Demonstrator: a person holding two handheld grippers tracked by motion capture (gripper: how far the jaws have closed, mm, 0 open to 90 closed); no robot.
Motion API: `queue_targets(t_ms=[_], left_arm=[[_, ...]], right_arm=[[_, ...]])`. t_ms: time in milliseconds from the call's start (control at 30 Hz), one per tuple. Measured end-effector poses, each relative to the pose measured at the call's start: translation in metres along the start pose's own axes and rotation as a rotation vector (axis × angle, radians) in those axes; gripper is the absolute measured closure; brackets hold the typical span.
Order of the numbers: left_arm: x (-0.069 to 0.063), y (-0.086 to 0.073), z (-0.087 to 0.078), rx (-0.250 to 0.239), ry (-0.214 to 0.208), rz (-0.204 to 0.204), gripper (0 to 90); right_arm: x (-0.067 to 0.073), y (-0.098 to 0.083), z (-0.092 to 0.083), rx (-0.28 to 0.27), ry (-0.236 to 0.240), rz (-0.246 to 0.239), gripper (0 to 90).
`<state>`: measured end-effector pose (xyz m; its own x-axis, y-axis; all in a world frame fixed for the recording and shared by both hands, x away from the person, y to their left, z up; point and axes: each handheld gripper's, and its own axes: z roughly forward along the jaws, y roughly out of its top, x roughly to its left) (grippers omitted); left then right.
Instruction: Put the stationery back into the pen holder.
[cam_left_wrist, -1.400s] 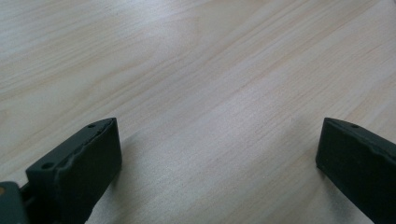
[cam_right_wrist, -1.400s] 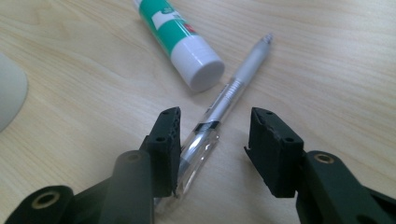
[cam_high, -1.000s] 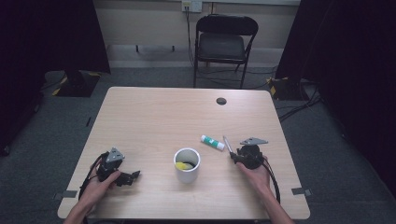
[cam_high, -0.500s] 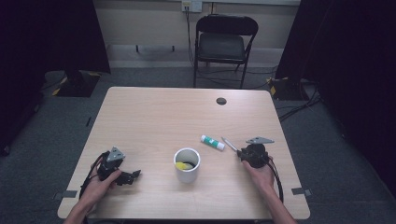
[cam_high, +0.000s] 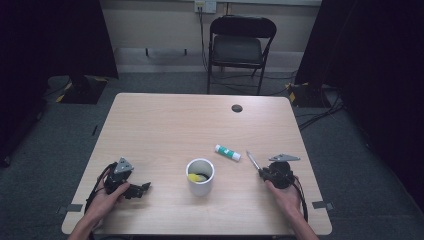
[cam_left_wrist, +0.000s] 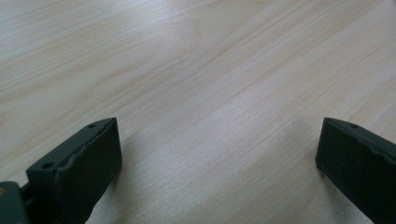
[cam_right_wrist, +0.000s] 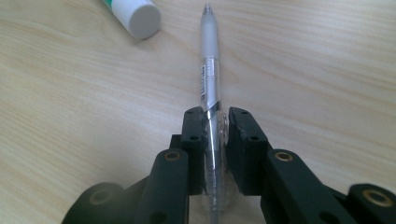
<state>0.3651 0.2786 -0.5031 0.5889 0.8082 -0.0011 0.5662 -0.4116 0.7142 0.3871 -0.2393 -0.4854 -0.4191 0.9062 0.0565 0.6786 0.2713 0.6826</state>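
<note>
Pen time, but start with the biggest thing: the wooden table (cam_high: 165, 120), which fills the middle of the high view. A black folding chair (cam_high: 239, 47) stands behind its far edge. A white cup (cam_high: 200, 176) sits near the front of the table, with something yellow inside. The left gripper (cam_high: 144, 187) rests on the table at the front left, and its jaws are wide apart with only bare wood between them. The right gripper (cam_right_wrist: 215, 122) is at the front right, and its jaws have just been closing and now squeeze the pen (cam_right_wrist: 209, 70). A glue stick (cam_high: 227, 152) lies just beside the pen's tip, between the cup and the right gripper. The pen points away from the hand, over the table.
</note>
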Motion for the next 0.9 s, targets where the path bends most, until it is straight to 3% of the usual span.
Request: queue_targets(t_ms=[367, 433, 667, 900], left_arm=[[0.000, 0.000, 0.000, 0.000, 0.000, 0.000, 0.0], [0.000, 0.000, 0.000, 0.000, 0.000, 0.000, 0.0], [0.000, 0.000, 0.000, 0.001, -0.003, 0.004, 0.0], [0.000, 0.000, 0.000, 0.001, -0.002, 0.004, 0.0]], right_arm=[[0.010, -0.020, -0.019, 0.019, 0.000, -0.025, 75.6], [0.011, -0.021, -0.021, 0.022, -0.002, -0.033, 69.9], [0.008, -0.012, -0.011, 0.010, 0.012, -0.053, 64.8], [0.008, 0.001, 0.004, 0.000, -0.002, -0.077, 66.4]])
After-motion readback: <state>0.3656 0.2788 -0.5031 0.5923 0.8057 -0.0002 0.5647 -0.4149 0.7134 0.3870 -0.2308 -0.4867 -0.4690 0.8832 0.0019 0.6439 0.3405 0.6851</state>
